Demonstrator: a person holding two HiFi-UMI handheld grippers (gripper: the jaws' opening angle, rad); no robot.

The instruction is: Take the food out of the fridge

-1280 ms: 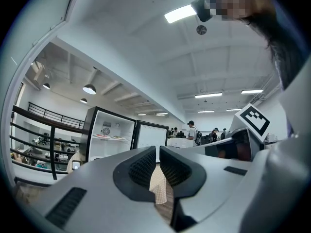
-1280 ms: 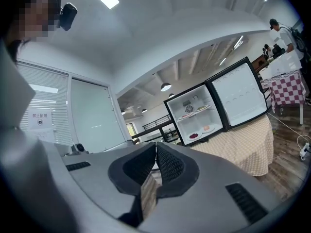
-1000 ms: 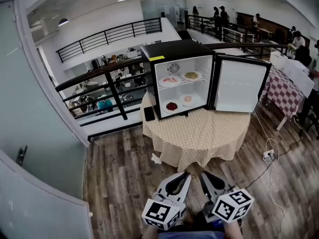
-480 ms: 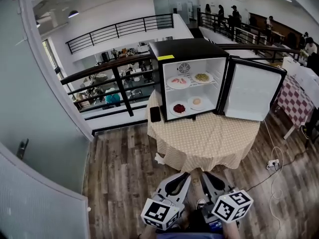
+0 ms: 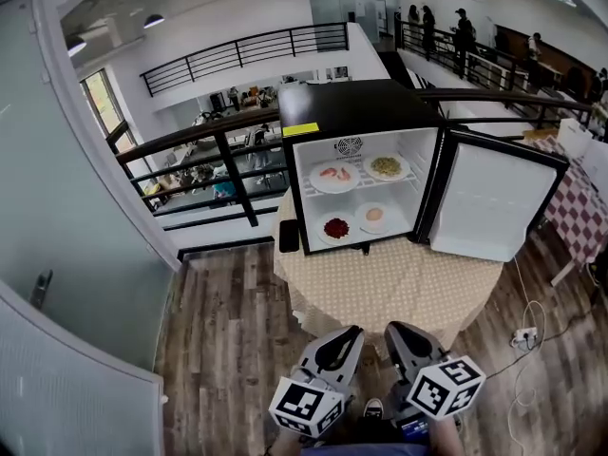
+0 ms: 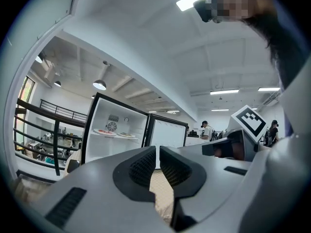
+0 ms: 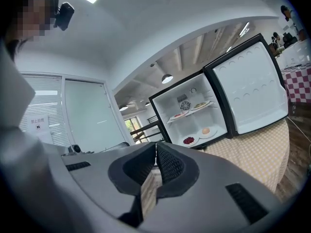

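A black mini fridge stands on a round table with a checked cloth, its door swung open to the right. On the top shelf are a plate of pink food and a plate of noodles. Below sit a plate of red food and a plate with a bun. My left gripper and right gripper hover side by side short of the table, both shut and empty. The fridge shows ahead of the left gripper. The right gripper also faces the open fridge.
A black phone-like slab lies on the table left of the fridge. A dark railing runs behind, and a glass wall stands at left. A red-checked table is at right; a power strip with cable lies on the wooden floor.
The fridge and table have come nearer and lower in the head view as both grippers moved forward toward them. Both pairs of jaws stayed shut.
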